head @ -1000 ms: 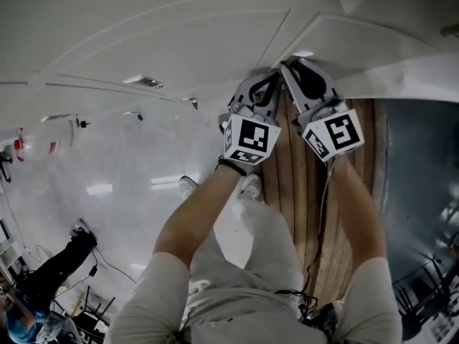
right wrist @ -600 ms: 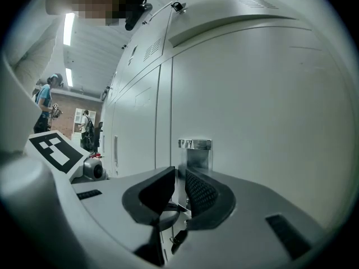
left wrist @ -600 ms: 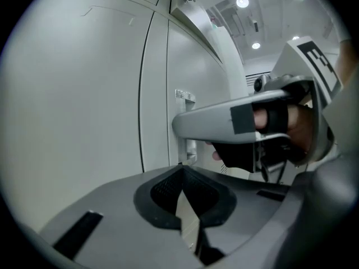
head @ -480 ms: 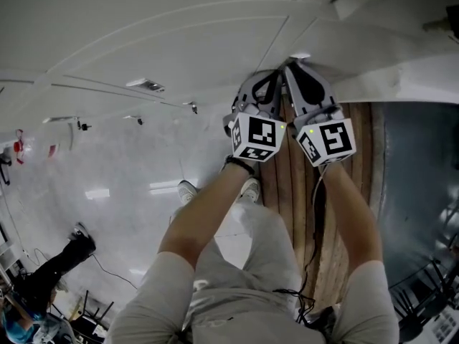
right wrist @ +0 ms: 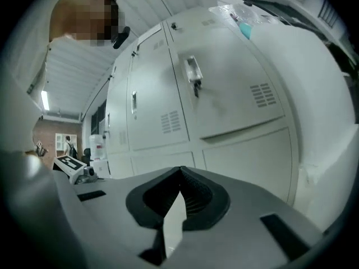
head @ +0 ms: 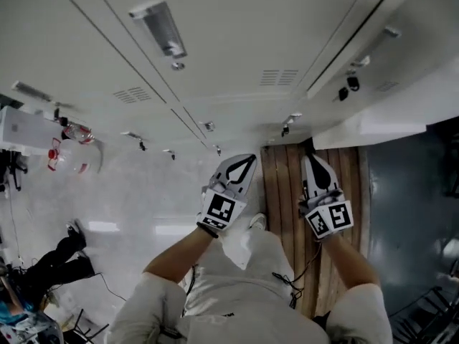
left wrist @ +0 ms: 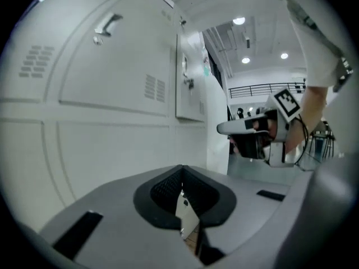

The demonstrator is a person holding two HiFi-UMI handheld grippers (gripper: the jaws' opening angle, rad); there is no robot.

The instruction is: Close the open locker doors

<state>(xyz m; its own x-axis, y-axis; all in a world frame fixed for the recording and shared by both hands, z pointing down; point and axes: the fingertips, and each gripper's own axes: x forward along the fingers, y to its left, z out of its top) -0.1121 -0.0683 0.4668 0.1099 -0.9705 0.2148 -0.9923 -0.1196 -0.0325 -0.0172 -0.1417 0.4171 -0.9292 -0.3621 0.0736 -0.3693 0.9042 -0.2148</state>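
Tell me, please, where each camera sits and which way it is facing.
Head view: on the person's head, looking steeply down the white lockers to wooden planks; forearms, legs, left gripper, right gripper show.
Left gripper view: on that gripper, looking along shut jaws beside the lockers; right forearm shows.
Right gripper view: on that gripper, along shut jaws toward a locker handle.
Shared: each gripper view catches the other gripper.

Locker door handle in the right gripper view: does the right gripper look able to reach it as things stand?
Probably yes. The door handle sits ahead of and above the right gripper, and nothing shows between them. Its jaws have just closed, empty, so grasping would need them opened.
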